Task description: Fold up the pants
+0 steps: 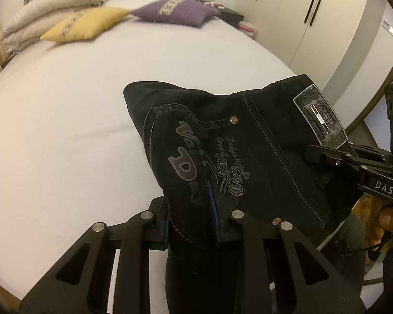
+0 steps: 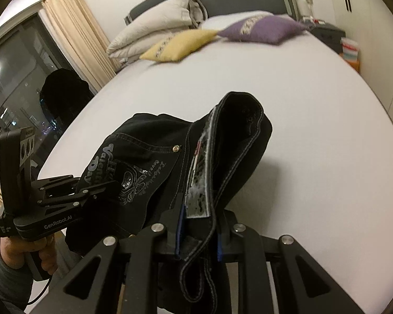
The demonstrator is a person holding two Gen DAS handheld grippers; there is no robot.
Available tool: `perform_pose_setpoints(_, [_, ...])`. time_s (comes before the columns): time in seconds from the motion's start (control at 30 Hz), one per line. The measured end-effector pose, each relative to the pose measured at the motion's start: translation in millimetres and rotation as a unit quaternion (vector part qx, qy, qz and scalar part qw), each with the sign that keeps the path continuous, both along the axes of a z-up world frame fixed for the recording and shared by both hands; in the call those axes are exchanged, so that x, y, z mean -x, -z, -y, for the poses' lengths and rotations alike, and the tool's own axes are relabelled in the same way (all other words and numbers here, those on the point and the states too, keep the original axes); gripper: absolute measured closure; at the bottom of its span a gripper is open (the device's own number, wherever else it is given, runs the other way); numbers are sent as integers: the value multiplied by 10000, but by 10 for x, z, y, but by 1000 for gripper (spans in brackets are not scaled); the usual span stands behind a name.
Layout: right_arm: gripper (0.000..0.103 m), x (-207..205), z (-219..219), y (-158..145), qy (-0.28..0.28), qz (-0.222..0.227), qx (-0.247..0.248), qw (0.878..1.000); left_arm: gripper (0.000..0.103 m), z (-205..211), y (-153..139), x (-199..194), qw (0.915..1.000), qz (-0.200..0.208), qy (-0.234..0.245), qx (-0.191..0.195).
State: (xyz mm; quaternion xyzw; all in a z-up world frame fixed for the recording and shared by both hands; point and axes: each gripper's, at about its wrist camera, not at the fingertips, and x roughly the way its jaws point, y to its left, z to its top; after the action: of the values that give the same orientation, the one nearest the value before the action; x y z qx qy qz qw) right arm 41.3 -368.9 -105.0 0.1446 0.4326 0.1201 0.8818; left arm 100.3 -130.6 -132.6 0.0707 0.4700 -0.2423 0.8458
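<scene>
Over the white bed [image 1: 65,120], both tools, left [image 1: 194,225] and right [image 2: 196,233], pinch the black pants [image 1: 222,141], which could slip if either pinch loosens.

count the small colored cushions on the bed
2: a yellow cushion beside the folded white duvet, and a purple cushion next to it, nearer the nightstand. Others may be out of frame.

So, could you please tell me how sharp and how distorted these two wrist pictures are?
Left wrist view: the black pants are sharp, the purple cushion and yellow cushion smeared, and the bed edge bows under the fisheye. Right wrist view: the same blurred cushions, crisp pocket print, and a dark window with a bright reflection.
</scene>
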Motion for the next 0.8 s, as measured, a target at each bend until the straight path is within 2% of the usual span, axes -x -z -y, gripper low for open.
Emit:
perform_pose_setpoints(0.23, [83, -360, -28, -195, -84, 279, 202, 9994, 82, -65, -276, -342, 9992, 346, -147, -122])
perform_pose_setpoints(0.37, [83, -646, -32, -131, -105, 255, 290, 9992, 82, -79, -214, -657, 9988, 354, -239, -227])
perform_pose_setpoints(0.57, [83, -976, 21, 249, -17, -30, 339, 9994, 82, 51, 239, -1048, 9985, 160, -332, -393])
perform_pose_setpoints(0.67, [81, -1059, 76, 590, 155, -410, 387, 9983, 81, 108, 524, -1155, 9978, 38, -433, -492])
perform_pose_setpoints(0.7, [80, -1060, 104, 672, 181, -497, 357, 9980, 78, 108, 575, -1165, 9978, 56, -458, -467])
perform_pose_setpoints(0.8, [67, -1002, 210, 819, 353, -549, 196, 9977, 76, 139, 621, -1167, 9976, 208, -464, -469])
